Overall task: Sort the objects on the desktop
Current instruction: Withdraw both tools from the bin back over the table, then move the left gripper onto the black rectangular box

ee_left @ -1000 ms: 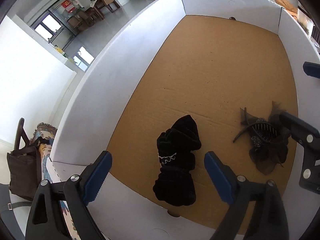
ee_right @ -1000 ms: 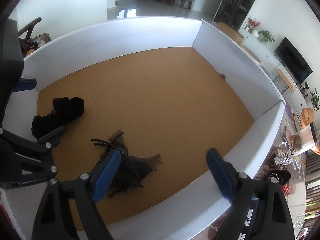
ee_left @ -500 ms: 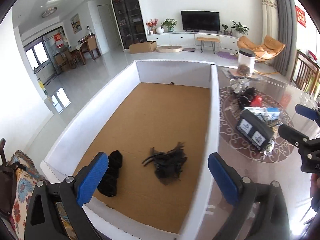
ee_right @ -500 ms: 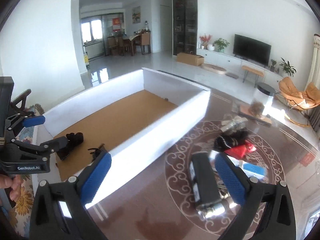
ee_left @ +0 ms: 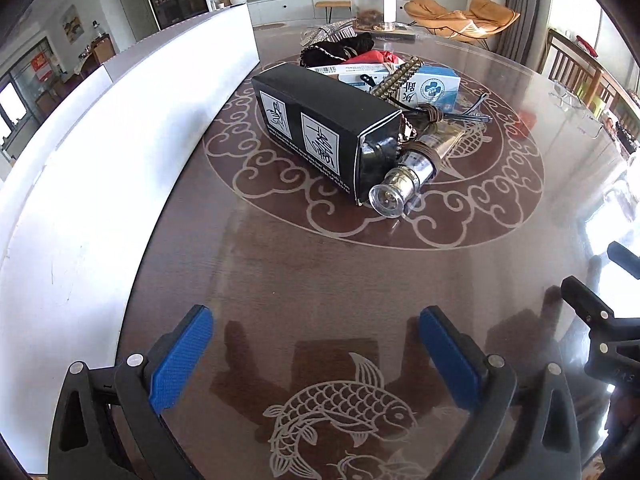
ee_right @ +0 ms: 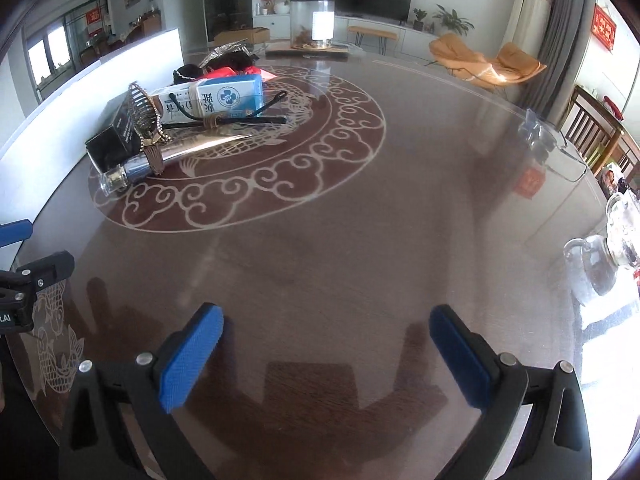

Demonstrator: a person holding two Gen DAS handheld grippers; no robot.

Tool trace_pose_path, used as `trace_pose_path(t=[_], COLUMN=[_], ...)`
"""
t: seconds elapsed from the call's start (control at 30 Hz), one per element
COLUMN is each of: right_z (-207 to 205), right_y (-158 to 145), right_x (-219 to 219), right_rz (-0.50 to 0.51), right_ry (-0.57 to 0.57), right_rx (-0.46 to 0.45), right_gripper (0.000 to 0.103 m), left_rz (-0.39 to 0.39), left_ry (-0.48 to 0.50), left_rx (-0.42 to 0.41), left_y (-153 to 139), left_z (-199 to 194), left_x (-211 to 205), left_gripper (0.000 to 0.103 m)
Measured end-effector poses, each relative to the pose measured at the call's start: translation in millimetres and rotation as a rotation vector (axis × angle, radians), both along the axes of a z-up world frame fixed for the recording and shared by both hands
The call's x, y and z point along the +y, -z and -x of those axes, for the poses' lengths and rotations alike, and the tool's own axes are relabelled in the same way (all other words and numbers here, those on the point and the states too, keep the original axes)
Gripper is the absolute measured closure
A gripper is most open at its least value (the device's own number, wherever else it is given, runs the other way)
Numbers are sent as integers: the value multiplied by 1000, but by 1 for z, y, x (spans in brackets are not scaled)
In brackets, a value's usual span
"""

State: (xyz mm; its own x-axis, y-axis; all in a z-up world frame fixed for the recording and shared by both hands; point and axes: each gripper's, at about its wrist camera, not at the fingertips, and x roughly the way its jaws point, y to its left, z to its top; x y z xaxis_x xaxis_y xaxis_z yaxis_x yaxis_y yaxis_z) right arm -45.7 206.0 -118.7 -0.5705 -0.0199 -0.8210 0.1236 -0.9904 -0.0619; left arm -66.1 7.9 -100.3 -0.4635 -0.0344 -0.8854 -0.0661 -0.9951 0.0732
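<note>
Two grippers hang over a dark glossy tabletop point(ee_left: 320, 264) with pale scroll and fish patterns. We note the left gripper point(ee_left: 316, 356) with its jaws spread wide and nothing between them; they have just been opening. The right gripper point(ee_right: 326, 354) reads the same: jaws spread, just opened, empty.

The pile to be sorted sits in the upper middle of the left wrist view and the upper left of the right wrist view. We see a black box point(ee_left: 320, 128) with white label panels, a clear-capped bottle point(ee_left: 404, 188) touching its near end, a blue-and-white carton point(ee_left: 424, 84) behind it, a beaded hair comb point(ee_left: 396, 76) on top, and black and red fabric items point(ee_left: 352, 50) at the far end.

A white box wall point(ee_left: 100, 184) runs along the left edge. A clear canister point(ee_left: 372, 0) stands beyond the pile.
</note>
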Motion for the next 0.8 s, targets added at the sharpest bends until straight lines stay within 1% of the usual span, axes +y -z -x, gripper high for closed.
trace_pose_path(t=[0.07, 0.13, 0.2, 0.33, 0.4, 0.47, 0.57, 0.63, 0.7, 0.73, 0.8], right_z=[-3, -3, 2, 1, 1, 1, 1, 1, 1, 1, 1], right_y=[-1, -1, -1, -1, 0, 0, 0, 0, 0, 0, 0], right_x=[-2, 0, 1, -1, 0, 0, 0, -1, -1, -1, -1], right_rz=[2, 23, 51, 44, 45, 45, 45, 45, 45, 45, 45], right_ry=[-7, -1, 8, 7, 7, 7, 7, 7, 7, 7, 7], right_rx=[21, 15, 3, 4, 4, 4, 4, 4, 4, 4, 4], right_gripper=[0, 0, 0, 0, 0, 0, 0, 0, 0, 0, 0], left_rz=[-12, -7, -3, -4, -16, -14, 14, 23, 15, 7, -32], left_ry=[-7, -14, -26, -87, -123, -136, -139, -155, -159, -150, -85], left_rx=[-10, 2, 31, 118, 126, 91, 57, 57, 43, 34, 19], left_y=[-1, -7, -18, -48, -51, -43, -24, -15, -6, -2, 6], left_z=[10, 20, 31, 58, 73, 89, 95, 86, 74, 68, 56], left_x=[2, 7, 11, 8, 4, 0, -5, -16, -28, -32, -34], left_gripper=[0, 0, 0, 0, 0, 0, 0, 0, 0, 0, 0])
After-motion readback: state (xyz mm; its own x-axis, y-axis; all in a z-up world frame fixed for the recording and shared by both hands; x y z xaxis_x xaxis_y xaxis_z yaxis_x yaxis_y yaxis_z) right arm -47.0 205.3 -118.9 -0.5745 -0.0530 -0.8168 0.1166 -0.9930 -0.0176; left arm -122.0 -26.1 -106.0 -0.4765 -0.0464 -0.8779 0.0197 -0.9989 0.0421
